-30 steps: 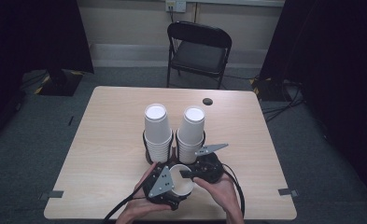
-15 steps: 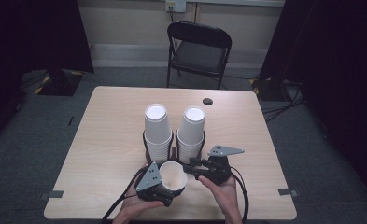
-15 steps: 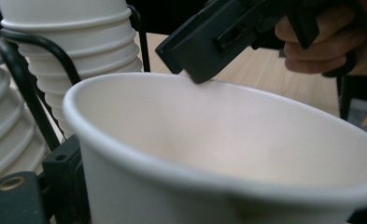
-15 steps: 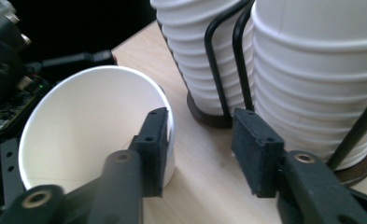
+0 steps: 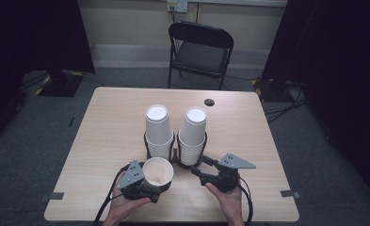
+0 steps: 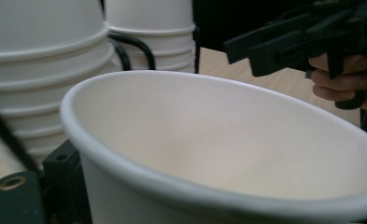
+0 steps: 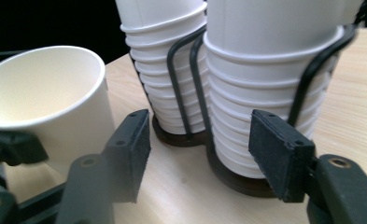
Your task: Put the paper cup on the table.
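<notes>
Left tongs (image 5: 150, 184) grip an upright white paper cup (image 5: 157, 172) near the counter's (image 5: 107, 122) front edge. Right tongs (image 7: 197, 154), just opening, hold nothing, w/ jaws apart beside black wire rack stacks (image 5: 192, 136).

Single cup (image 5: 157, 172) before two stacks (image 5: 158, 132) in holders.

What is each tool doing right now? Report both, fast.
Left tool: shut on the single paper cup, held upright.
Right tool: open, its jaws have just been opening, nothing between them, facing the right cup stack.
</notes>
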`<control>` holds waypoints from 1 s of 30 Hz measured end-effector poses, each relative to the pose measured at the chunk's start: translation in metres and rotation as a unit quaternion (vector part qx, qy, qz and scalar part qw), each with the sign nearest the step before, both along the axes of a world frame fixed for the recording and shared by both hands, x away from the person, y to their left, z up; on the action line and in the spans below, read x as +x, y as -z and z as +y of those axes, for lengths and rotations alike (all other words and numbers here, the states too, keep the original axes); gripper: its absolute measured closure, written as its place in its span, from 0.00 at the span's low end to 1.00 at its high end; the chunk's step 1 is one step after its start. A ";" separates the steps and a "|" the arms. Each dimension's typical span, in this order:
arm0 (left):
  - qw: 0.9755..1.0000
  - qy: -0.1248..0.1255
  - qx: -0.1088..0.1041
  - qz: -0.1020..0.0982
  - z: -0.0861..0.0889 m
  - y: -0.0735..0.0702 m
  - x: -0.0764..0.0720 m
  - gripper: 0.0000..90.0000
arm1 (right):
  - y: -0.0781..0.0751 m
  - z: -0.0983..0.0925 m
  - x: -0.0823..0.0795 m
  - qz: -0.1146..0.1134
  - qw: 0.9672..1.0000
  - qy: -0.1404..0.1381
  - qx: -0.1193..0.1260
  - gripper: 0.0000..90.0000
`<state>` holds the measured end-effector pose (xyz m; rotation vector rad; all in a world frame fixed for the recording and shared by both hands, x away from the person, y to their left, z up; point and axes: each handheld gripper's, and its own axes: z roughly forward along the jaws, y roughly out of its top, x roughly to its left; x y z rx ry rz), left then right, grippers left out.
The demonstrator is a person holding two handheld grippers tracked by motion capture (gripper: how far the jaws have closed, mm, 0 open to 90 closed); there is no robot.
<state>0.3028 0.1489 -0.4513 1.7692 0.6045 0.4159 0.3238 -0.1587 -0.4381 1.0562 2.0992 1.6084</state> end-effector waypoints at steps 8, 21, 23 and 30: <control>0.998 -0.055 -0.024 0.008 0.028 0.000 0.007 0.10 | 0.014 -0.014 -0.005 -0.029 0.998 0.049 0.006 0.33; 0.992 -0.115 -0.040 -0.011 0.062 -0.016 0.032 0.10 | 0.037 -0.024 -0.009 -0.011 0.990 0.138 -0.031 0.16; 0.990 -0.133 -0.049 -0.011 0.067 -0.020 0.037 0.10 | 0.040 -0.029 -0.010 -0.016 0.988 0.151 -0.025 0.15; 0.987 -0.152 -0.051 -0.014 0.077 -0.026 0.048 0.10 | 0.051 -0.041 -0.011 -0.040 0.980 0.192 -0.022 0.15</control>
